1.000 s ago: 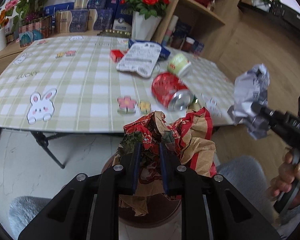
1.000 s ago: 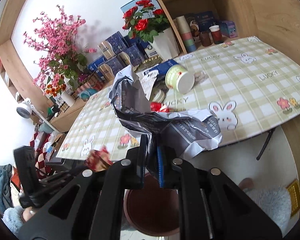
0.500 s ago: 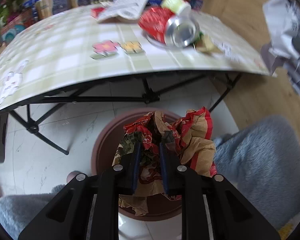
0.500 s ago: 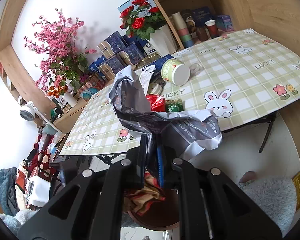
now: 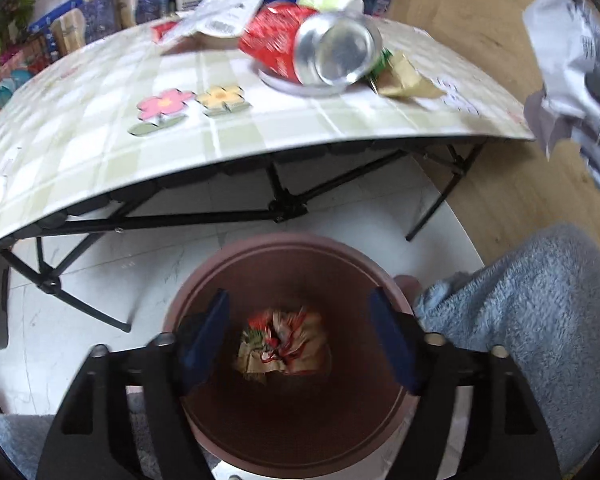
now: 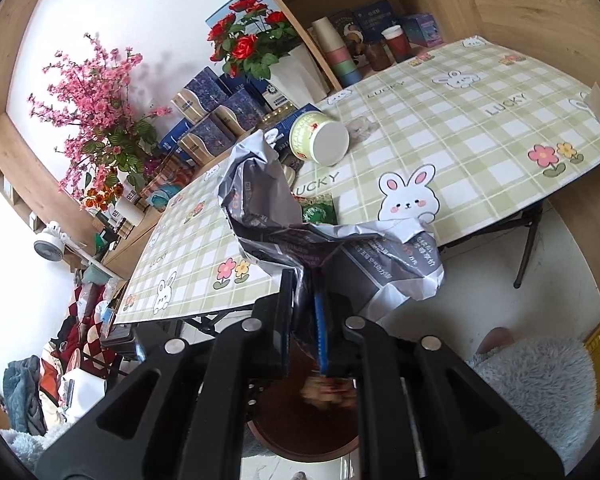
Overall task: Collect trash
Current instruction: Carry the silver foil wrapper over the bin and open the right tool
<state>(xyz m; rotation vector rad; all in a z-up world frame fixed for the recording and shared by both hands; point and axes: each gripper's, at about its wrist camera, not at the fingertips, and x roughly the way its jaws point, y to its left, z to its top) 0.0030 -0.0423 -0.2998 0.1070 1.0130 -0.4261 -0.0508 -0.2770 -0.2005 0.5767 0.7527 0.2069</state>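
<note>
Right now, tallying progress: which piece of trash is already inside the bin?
The red-and-tan wrapper, lying in the brown bin; the grey wrapper is clamped in the right gripper.

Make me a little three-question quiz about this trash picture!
1. True or false: the left gripper is open.
2. What does the right gripper hold? A) can B) grey wrapper C) cup
3. Fill in: the red wrapper lies inside the ____.

Key:
1. True; it hangs open above the bin.
2. B, the grey wrapper. The can and cup lie on the table.
3. bin
</note>
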